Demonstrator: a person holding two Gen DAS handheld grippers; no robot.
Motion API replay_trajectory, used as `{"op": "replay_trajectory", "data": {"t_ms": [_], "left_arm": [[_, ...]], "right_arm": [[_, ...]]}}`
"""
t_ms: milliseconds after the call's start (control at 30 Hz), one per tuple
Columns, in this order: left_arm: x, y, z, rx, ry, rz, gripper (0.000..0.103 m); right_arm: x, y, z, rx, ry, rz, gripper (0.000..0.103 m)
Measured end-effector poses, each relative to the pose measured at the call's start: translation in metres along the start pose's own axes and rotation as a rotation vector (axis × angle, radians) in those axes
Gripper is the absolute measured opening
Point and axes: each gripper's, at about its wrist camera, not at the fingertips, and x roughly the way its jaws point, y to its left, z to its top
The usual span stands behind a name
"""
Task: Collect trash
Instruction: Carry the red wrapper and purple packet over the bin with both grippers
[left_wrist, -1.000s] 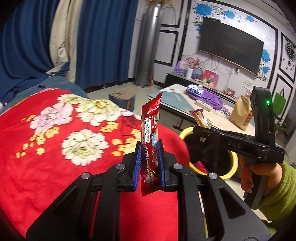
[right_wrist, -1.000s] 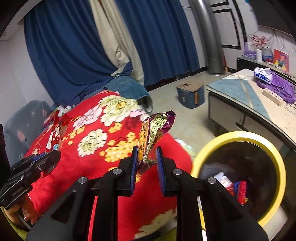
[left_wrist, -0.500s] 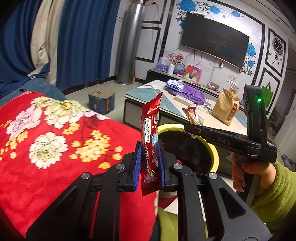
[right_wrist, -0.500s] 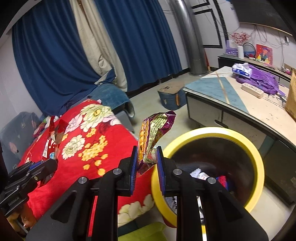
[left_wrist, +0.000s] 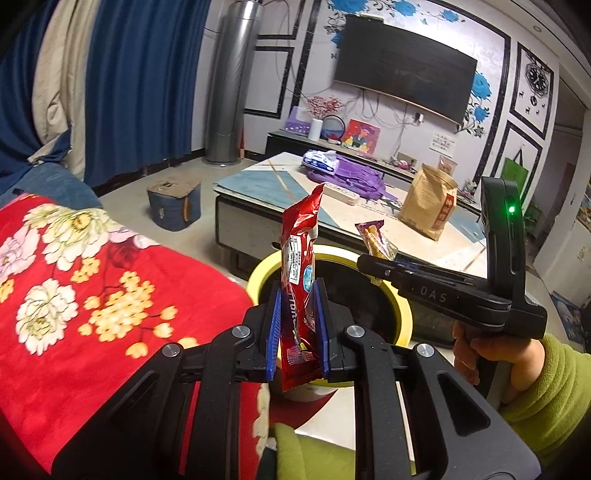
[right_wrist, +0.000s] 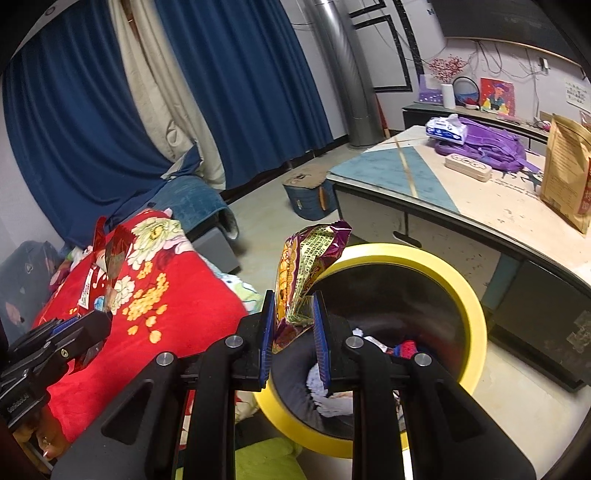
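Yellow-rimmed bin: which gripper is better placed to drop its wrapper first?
Right, probably. The right gripper holds the purple-and-yellow wrapper at the yellow-rimmed bin, opening directly beyond its jaws. The left gripper with its red wrapper looks short of the near rim.

Left gripper (left_wrist: 297, 332): blue pads clamped on a red wrapper (left_wrist: 297, 280), pointing forward and tilted down
Right gripper (right_wrist: 293, 338): pads pinching a purple-and-yellow wrapper (right_wrist: 303, 273), angled down
Right hand (left_wrist: 496, 360): green sleeve, wrapped round the handle
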Motion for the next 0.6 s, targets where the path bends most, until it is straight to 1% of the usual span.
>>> {"op": "replay_trajectory", "data": {"t_ms": [367,600], "left_arm": [[0.039,-0.022,0.008,0.026,0.047,-0.047,0.012],[0.063,-0.031,0.010,0.044,0.083,-0.062,0.012]], "right_arm": [[-0.001,-0.034,-0.014,0.060,0.019,-0.039,0.019],[0.003,-0.049,-0.021,0.097,0.046,-0.051,0.019]]}}
